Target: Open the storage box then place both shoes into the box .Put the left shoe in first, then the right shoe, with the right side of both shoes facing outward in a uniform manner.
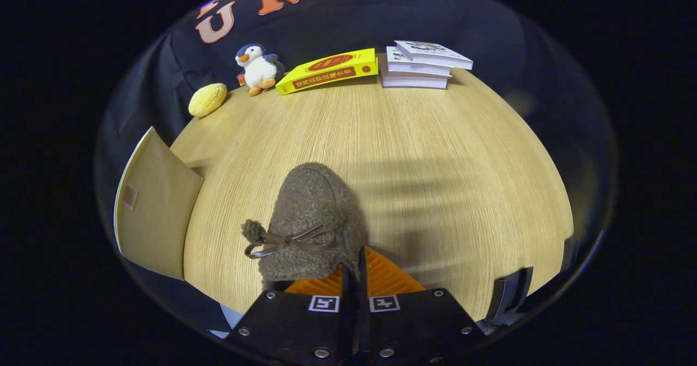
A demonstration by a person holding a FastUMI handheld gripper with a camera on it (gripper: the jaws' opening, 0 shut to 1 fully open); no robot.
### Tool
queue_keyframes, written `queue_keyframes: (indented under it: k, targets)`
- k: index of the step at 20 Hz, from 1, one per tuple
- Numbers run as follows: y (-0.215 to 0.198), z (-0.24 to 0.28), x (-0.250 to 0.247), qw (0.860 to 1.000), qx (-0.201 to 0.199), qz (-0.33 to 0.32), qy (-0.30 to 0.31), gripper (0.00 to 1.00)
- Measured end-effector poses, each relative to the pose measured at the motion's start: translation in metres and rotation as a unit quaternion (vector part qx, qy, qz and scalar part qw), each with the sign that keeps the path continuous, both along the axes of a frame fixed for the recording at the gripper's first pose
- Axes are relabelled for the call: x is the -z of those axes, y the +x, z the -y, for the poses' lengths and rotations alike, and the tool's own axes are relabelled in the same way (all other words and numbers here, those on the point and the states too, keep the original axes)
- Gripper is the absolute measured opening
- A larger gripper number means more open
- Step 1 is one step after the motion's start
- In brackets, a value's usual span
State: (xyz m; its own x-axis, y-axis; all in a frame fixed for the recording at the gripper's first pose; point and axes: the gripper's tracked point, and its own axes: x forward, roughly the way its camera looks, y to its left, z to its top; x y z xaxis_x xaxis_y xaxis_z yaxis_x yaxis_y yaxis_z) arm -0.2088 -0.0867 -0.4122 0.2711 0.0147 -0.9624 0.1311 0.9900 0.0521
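A brown fuzzy shoe (313, 219) with a thin bow and two pom-poms lies just ahead of my fingers, its toe pointing away from me over the wooden table (435, 153). My gripper (356, 265) is shut on the shoe's near rim, the two fingers pressed close together with the edge pinched between them. To the left of the shoe stands the tan storage box (155, 205), of which one flat panel shows; I cannot tell whether it is open.
Along the table's far edge sit a yellow bun-shaped toy (207, 99), a plush penguin (257, 69), a yellow book (328, 70) and a stack of white books (422, 65). Bare wood stretches to the right of the shoe.
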Motion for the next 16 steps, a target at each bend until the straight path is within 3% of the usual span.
queue_keyframes:
  k: [5,16]
  targets:
    - [0.021,-0.032,-0.041,0.999,0.031,0.017,0.026,0.06]
    - [0.072,-0.148,-0.124,0.998,0.007,0.040,0.054,0.06]
